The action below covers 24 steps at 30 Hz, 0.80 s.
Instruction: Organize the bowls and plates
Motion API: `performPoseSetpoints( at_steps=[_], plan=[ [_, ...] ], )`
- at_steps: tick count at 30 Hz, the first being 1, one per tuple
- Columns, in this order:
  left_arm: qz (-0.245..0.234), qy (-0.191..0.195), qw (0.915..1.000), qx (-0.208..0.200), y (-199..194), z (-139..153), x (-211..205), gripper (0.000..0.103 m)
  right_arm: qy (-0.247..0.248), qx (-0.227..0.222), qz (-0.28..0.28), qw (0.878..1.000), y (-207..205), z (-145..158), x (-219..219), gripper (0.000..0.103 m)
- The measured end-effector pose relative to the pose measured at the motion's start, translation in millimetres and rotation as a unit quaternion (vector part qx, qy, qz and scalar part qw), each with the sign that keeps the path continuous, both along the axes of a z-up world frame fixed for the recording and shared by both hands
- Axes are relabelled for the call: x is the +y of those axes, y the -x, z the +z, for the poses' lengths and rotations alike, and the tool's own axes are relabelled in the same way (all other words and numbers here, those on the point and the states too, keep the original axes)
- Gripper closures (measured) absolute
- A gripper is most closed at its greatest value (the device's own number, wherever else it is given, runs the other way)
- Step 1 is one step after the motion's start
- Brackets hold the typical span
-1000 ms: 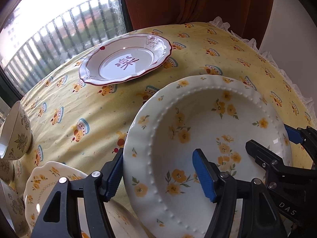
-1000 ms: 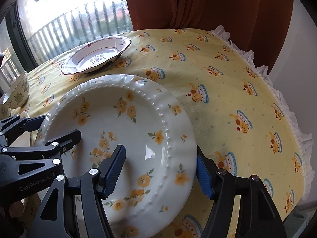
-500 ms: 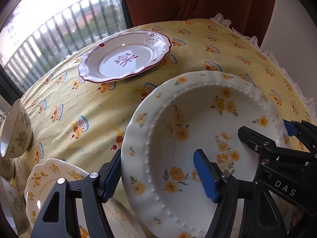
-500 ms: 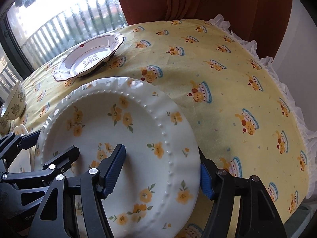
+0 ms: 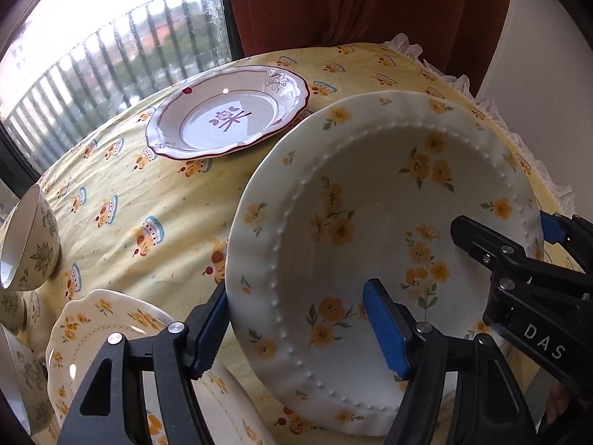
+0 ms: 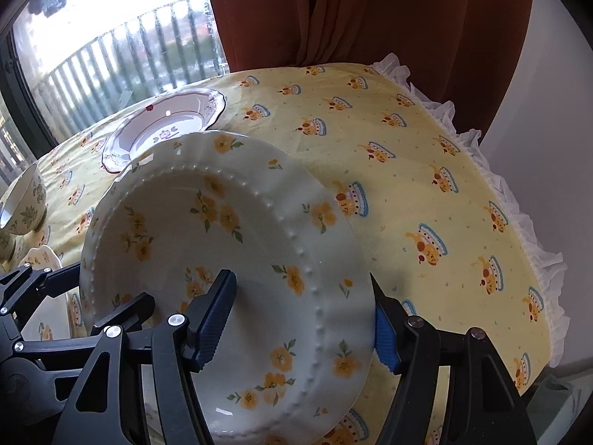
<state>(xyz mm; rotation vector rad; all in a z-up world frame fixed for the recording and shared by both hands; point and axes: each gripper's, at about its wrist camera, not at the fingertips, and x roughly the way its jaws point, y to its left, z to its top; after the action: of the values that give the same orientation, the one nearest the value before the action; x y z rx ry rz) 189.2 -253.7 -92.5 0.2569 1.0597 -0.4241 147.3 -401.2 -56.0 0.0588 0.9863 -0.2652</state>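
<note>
A white deep plate with yellow flowers and a beaded rim (image 5: pixel 374 215) is held up off the table, tilted, between both grippers. My left gripper (image 5: pixel 296 328) is shut on its left rim. My right gripper (image 6: pixel 304 324) is shut on its right rim; it also shows at the right of the left wrist view (image 5: pixel 519 259). A white plate with a dark red rim (image 5: pixel 229 118) lies flat at the far side of the table, and shows in the right wrist view (image 6: pixel 166 129). A second yellow-flower plate (image 5: pixel 100 330) lies at the near left.
A yellow patterned tablecloth (image 6: pixel 426 185) with a white frill covers the round table. Green-leaf bowls (image 5: pixel 29 237) stand at the left edge. A window with railing is behind, an orange curtain (image 6: pixel 370 11) at the back right.
The held plate has risen and tilted more steeply, moving toward the red-rimmed plate. Both grippers moved with it and kept their hold.
</note>
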Motion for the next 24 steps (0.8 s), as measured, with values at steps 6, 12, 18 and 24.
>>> performPoseSetpoints(
  at_steps=[6,12,18,24],
  plan=[
    [0.007,0.016,0.9998,-0.011,3,14,9,0.031,0.018,-0.016,0.002,1.000,6,14,12,0.033],
    [0.014,0.030,0.9991,-0.027,11,30,24,0.031,0.035,-0.035,0.009,0.999,12,30,28,0.033],
    [0.026,0.039,0.9980,-0.042,22,41,45,0.031,0.044,-0.048,0.021,0.998,21,43,51,0.033],
    [0.040,0.048,0.9970,-0.045,34,46,72,0.032,0.051,-0.053,0.037,0.997,26,49,77,0.033]
  ],
)
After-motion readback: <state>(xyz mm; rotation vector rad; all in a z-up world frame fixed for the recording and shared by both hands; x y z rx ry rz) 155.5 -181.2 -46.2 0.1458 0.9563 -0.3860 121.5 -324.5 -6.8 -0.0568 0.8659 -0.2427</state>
